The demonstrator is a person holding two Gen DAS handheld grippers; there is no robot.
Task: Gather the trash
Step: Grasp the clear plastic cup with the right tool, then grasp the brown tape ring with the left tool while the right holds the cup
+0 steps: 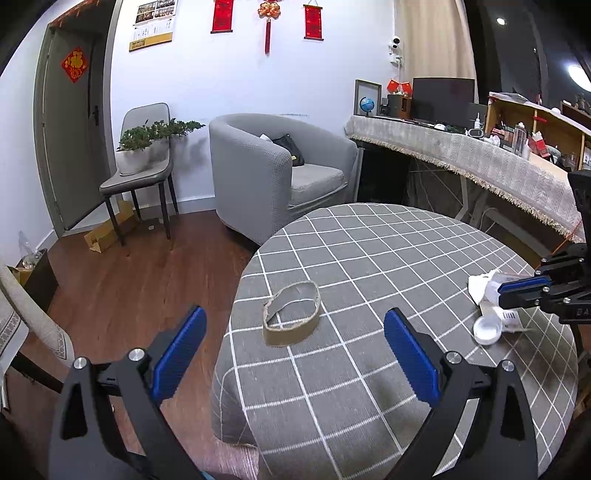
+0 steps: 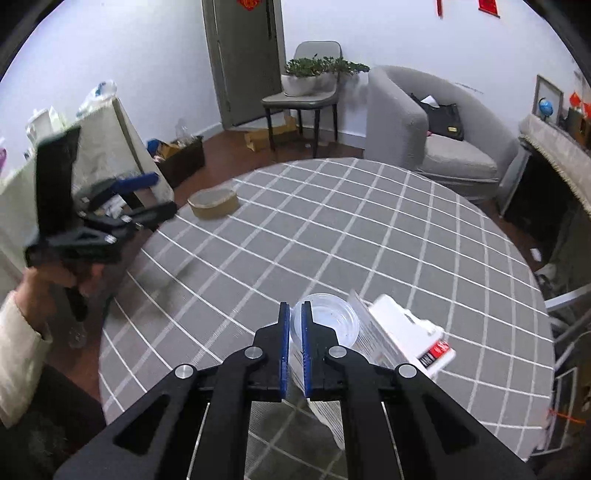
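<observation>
Right gripper [image 2: 295, 306] pinched on the rim of a clear plastic cup [image 2: 327, 323], mouth facing away from the camera, at the table's [image 2: 369, 229] near right. Left gripper [image 1: 293, 326] spread wide, empty, near a flattened cardboard ring [image 1: 291, 314], long axis left-right. Grey checked cloth; armchair [image 1: 266, 166] behind.

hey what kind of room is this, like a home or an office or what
Most likely a lived-in home sitting room: a grey armchair, a round table under a checked cloth, red hanging decorations on the wall, and a cluttered cloth-covered desk with a monitor.
</observation>
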